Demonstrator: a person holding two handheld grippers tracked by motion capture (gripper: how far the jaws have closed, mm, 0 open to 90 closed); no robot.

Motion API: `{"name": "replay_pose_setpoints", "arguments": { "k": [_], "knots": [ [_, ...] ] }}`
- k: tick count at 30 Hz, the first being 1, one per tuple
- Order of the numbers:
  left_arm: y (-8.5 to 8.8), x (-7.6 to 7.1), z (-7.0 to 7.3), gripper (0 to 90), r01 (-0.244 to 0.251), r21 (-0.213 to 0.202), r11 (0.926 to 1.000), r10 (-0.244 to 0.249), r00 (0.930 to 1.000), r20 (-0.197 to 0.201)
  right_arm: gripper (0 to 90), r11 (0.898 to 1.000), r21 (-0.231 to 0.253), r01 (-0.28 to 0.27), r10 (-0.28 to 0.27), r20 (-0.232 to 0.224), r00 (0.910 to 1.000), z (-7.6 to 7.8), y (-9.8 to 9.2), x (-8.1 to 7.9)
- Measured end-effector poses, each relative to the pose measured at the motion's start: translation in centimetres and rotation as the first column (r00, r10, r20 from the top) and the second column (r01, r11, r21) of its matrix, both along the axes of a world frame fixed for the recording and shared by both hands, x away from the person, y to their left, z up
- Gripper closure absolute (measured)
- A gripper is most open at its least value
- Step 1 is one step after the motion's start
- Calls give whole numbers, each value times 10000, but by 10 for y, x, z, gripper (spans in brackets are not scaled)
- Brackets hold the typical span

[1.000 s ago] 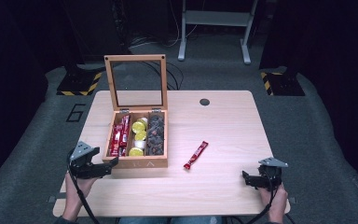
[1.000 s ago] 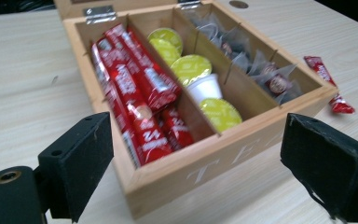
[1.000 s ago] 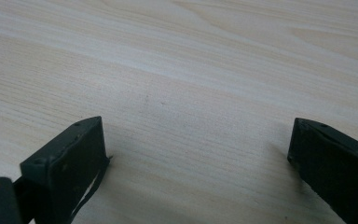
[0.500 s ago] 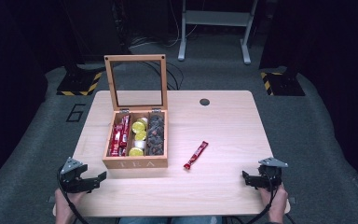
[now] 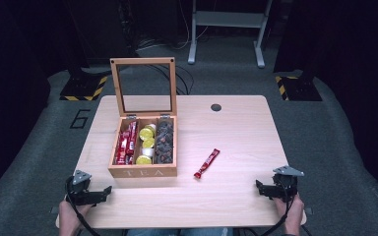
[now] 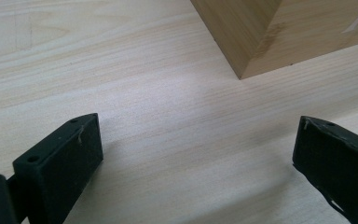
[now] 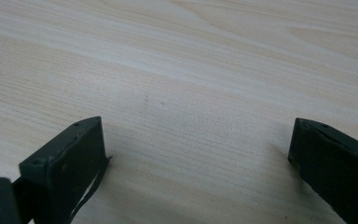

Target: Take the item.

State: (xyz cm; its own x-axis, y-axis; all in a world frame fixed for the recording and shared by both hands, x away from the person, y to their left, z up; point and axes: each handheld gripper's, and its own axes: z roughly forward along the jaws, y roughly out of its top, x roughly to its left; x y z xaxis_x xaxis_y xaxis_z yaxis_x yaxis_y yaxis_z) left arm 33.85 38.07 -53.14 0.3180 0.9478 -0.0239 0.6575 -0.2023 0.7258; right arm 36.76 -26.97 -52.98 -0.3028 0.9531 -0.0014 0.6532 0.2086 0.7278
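left tongs (image 5: pixel 103 191) agape, near box (image 5: pixel 143 171) corner | right tongs (image 5: pixel 259 187) agape, near table (image 5: pixel 236 147) edge

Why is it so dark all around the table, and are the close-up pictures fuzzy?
In the high view the table is lit from above while the floor and room behind fade to near black. In the left gripper view the tea box corner looks soft and throws a faint shadow. In the right gripper view the wood grain is fairly clear, with dim shadows beside the jaws.

On the surface (image 5: pixel 236 123), the open tea box (image 5: pixel 144 147) sits left of centre — a lone packet (image 5: pixel 206 163) lies just to its right, apart from it.
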Motion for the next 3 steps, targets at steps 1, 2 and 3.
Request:
{"name": "replay_pose_setpoints", "arguments": {
  "k": [1, 2, 3],
  "knots": [
    [0, 0, 0, 6, 0, 0, 10000, 0, 10000, 0, 30, 10000, 0, 0, 0, 0, 10000, 0, 0, 0],
    [-2, 0, -1, 4, 34, 292, 9996, -34, 10000, -4, 24, 10000, 11, 56, -56, -17, 10000, 0, 0, 0],
    [-2, 0, -1, 1, 34, 292, 9996, -34, 10000, -4, 24, 10000, 11, 56, -56, -17, 10000, 0, 0, 0]
  ]
}}
